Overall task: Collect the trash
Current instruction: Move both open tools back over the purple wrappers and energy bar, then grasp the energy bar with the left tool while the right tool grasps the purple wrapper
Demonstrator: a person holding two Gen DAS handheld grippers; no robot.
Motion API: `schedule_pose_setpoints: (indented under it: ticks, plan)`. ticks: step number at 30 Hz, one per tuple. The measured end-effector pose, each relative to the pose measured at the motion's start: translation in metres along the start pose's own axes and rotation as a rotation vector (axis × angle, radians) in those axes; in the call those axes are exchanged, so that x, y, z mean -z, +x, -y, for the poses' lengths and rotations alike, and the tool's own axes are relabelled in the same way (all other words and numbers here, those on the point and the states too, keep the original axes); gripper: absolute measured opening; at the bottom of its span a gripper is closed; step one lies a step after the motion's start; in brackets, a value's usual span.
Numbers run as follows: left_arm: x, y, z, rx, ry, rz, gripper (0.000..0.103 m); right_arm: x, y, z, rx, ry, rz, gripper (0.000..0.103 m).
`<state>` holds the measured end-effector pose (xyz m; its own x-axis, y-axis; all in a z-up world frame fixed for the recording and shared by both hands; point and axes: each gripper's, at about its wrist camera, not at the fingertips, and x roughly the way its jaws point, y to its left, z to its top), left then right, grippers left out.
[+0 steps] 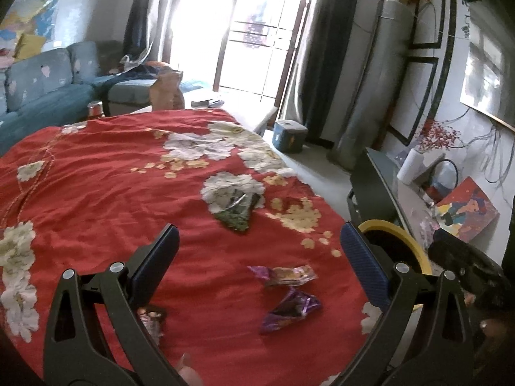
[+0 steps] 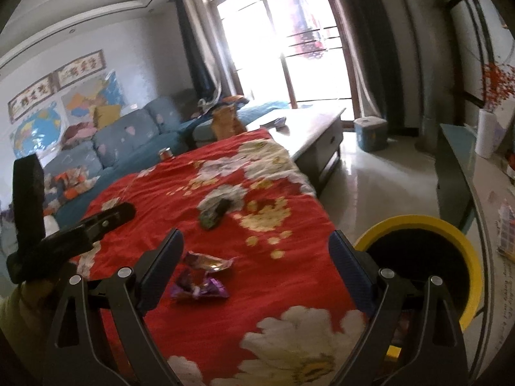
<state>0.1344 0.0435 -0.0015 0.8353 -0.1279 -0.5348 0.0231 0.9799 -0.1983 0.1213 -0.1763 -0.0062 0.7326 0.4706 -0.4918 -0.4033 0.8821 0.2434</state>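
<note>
A red cloth [image 1: 112, 193] with big white flowers is spread over a table, and bits of trash are seen lying on it. The left gripper [image 1: 259, 244] is held above the cloth with its two fingers wide apart, and nothing is held between them. A gold and purple wrapper [image 1: 283, 275] is lying flat in front of it, and a crumpled purple wrapper [image 1: 291, 308] is just beside that one, nearer the camera. A dark green wrapper [image 1: 236, 214] is farther off, on a white flower. One more small wrapper [image 1: 151, 320] is half hidden under the left finger. The right gripper [image 2: 256, 246] is also held wide apart with nothing in it. A bin with a yellow rim [image 2: 463, 247] is seen just past the table's edge, low on the right side. A blue sofa [image 2: 128, 135] is placed by the wall behind.
</note>
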Motion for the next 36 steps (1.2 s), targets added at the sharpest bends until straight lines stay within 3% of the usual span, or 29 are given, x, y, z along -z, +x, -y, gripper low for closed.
schedule_pose_setpoints:
  ticks: [18,29,36]
  plan:
    - [0.021,0.006,-0.047,-0.115,-0.006,-0.074,0.092,0.029,0.052,-0.057,-0.099,-0.079,-0.166,0.089]
    - [0.050,0.015,-0.088,-0.110,-0.085,-0.193,0.091,0.050,0.100,-0.064,-0.109,-0.087,-0.304,0.088]
    - [0.064,0.015,-0.104,-0.097,-0.122,-0.240,0.082,0.057,0.121,-0.062,-0.118,-0.080,-0.362,0.080]
